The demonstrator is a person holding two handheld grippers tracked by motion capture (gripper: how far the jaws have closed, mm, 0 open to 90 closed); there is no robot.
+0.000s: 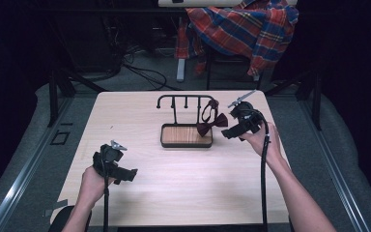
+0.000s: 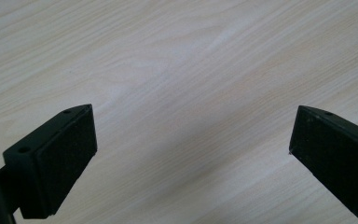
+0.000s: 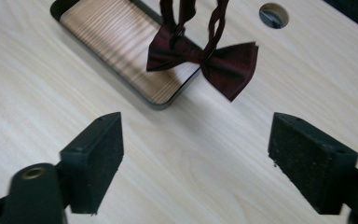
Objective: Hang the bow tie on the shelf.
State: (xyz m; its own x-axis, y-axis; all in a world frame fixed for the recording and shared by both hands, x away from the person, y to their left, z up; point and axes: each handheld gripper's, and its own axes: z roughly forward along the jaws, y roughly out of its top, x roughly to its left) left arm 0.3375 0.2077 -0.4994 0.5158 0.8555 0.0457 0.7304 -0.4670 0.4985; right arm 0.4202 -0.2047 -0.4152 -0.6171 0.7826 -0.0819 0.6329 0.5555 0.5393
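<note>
Bow tie hanging from the stand, with the right tool facing it, jaws apart and empty.

In the high view the dark red bow tie (image 1: 212, 123) hangs by its strap from the right end of the black stand (image 1: 183, 100), over the right edge of the stand's wooden tray (image 1: 186, 136), just right of centre of the frame. The right tool (image 1: 228, 132) lies immediately to its right, near but apart from it; the left tool (image 1: 134, 174) rests well away at lower left, over bare tabletop (image 1: 183, 188), jaws wide and empty. In the right gripper view the bow tie (image 3: 204, 57) hangs at upper centre, wings spread across the frame, roughly in line with the gap between the jaws. The right hand is therefore the nearer.
</note>
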